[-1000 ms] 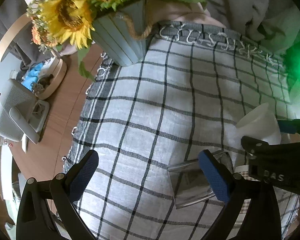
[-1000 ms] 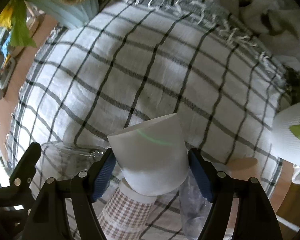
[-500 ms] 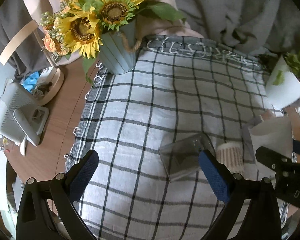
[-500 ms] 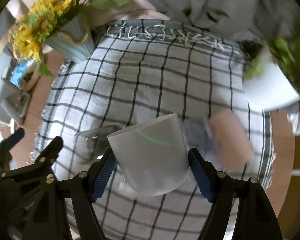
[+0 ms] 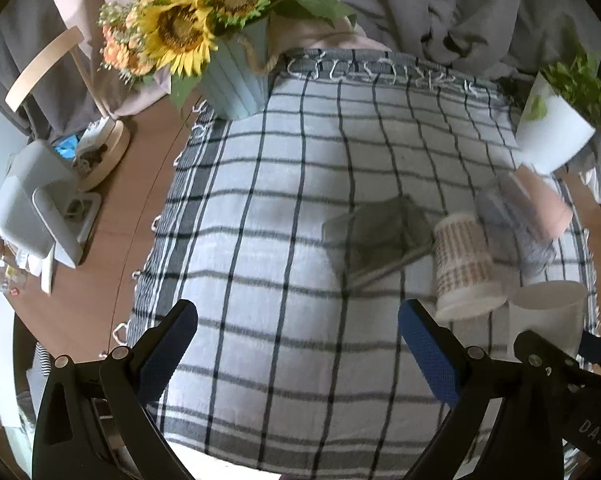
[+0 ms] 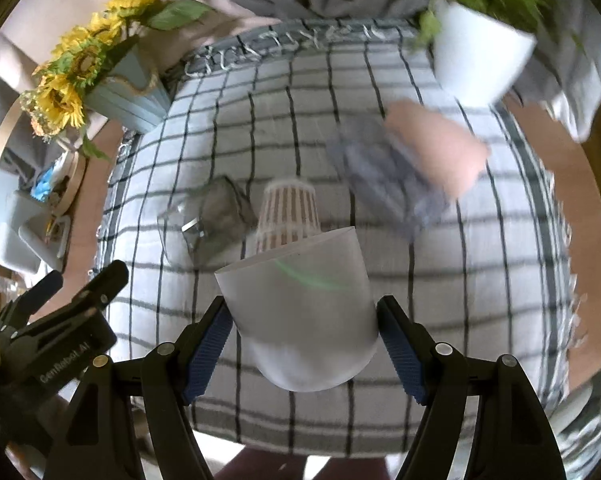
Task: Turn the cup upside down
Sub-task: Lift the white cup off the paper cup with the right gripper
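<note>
A white cup [image 6: 300, 312] is held between the blue pads [image 6: 206, 354] of the right gripper [image 6: 304, 356], above the checked cloth [image 6: 480, 280]. The cup is held with its flat base away from the camera and its rounded end towards it; whether the rim faces up or down cannot be told from the right wrist view. In the left wrist view the same cup [image 5: 546, 316] is seen at the right edge, wider end uppermost, apparently clear of the cloth.

The left gripper [image 5: 298, 340] is spread wide, with nothing between its fingers, over the near part of the cloth.

Noted on the cloth: a patterned cup [image 5: 462, 264] standing inverted, just beside a clear square container [image 5: 380, 236]; behind them a blurred grey-blue cup [image 5: 516, 232] and a pink cup [image 5: 538, 204], touching or overlapping. A pale blue vase of sunflowers [image 5: 236, 84] is set at the far left corner, a white plant pot [image 5: 552, 132] at the far right. A wooden table [image 5: 112, 232] is seen left of the cloth
</note>
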Motion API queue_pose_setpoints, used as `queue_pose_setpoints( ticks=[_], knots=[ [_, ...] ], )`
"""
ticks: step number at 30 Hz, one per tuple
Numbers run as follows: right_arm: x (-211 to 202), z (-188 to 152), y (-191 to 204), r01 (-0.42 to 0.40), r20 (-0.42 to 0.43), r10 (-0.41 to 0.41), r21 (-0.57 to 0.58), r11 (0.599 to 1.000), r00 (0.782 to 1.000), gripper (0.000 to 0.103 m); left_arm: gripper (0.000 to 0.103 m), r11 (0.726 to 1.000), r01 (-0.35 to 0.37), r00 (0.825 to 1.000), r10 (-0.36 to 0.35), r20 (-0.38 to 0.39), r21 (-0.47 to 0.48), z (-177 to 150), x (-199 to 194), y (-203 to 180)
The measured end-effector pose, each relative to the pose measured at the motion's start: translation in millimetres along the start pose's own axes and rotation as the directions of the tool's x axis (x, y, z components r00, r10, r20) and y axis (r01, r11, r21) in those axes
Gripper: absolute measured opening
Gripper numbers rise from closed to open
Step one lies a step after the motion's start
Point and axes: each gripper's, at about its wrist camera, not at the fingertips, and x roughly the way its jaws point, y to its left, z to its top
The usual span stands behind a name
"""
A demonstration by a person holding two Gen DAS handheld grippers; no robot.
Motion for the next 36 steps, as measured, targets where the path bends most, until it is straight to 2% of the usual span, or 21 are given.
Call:
queue_pose_setpoints(
  ticks=[11, 14, 21, 26, 36],
  knots=[
    [45, -47, 7, -0.044, -0.143, 0.056, 0.087, 0.995, 0.988, 0.074, 0.102, 1.000, -0.012, 0.996, 0.011, -0.087, -0.011, -39, 20, 23],
    [55, -53, 13, -0.055, -0.175, 0.070, 0.089, 0.995, 0.982, 0.074, 0.102, 1.000, -0.009, 0.992, 0.007, -0.124, -0.014, -47, 30, 30],
    [77, -62, 21, -0.053, -0.234, 0.078, 0.113, 0.992, 0.969, 0.074, 0.102, 1.000, -0.030, 0.988, 0.029, -0.152, -0.005, -54, 39, 38],
    [86, -66, 27, -0.063, -0.265, 0.097, 0.136, 0.989, 0.959, 0.074, 0.102, 0.999, -0.032, 0.985, 0.034, -0.167, 0.014, -55, 44, 37],
    [87, -63, 30, -0.044, -0.255, 0.070, 0.106, 0.993, 0.964, 0.074, 0.102, 0.999, -0.031, 0.983, 0.036, -0.179, 0.030, -55, 48, 31]
  ],
)
